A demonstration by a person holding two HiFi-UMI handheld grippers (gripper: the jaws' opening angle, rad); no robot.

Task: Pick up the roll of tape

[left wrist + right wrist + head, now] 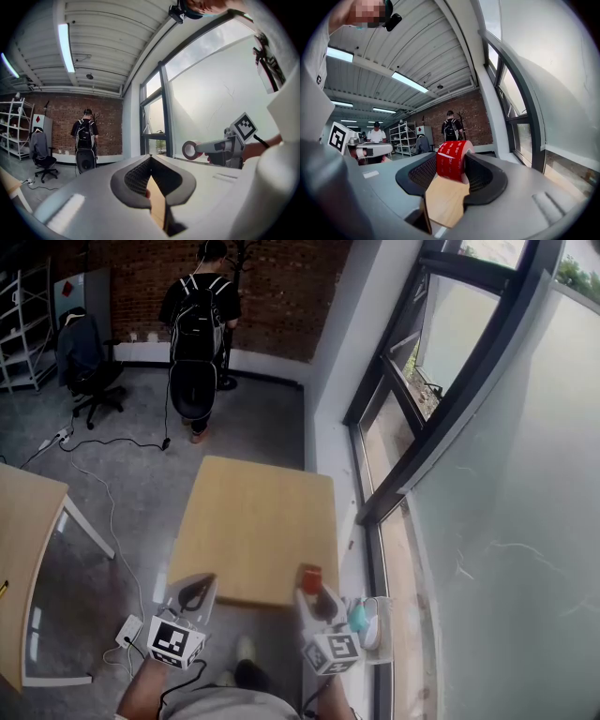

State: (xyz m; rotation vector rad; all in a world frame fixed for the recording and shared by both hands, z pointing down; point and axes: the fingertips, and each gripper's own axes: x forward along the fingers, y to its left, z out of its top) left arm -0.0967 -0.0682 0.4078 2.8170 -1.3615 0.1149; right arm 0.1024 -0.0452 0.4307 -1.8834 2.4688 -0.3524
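The roll of tape [451, 161] is red with white print and sits upright between the pads of my right gripper [453, 158], which is shut on it. In the head view the tape roll [310, 576] is held over the near right corner of the light wooden table [253, 521], at the tip of the right gripper [315, 592]. My left gripper [194, 594] hovers at the table's near left edge with its fingertips touching and nothing between them. The left gripper view shows its own jaws [150, 161] meeting, with the tape roll [190, 150] off to the right.
A person with a black backpack [199, 324] stands beyond the table, facing the brick wall. An office chair [89, 362] is at the far left and a second table [23, 549] at the left. Cables [103, 484] cross the floor. A tall window [441, 381] runs along the right.
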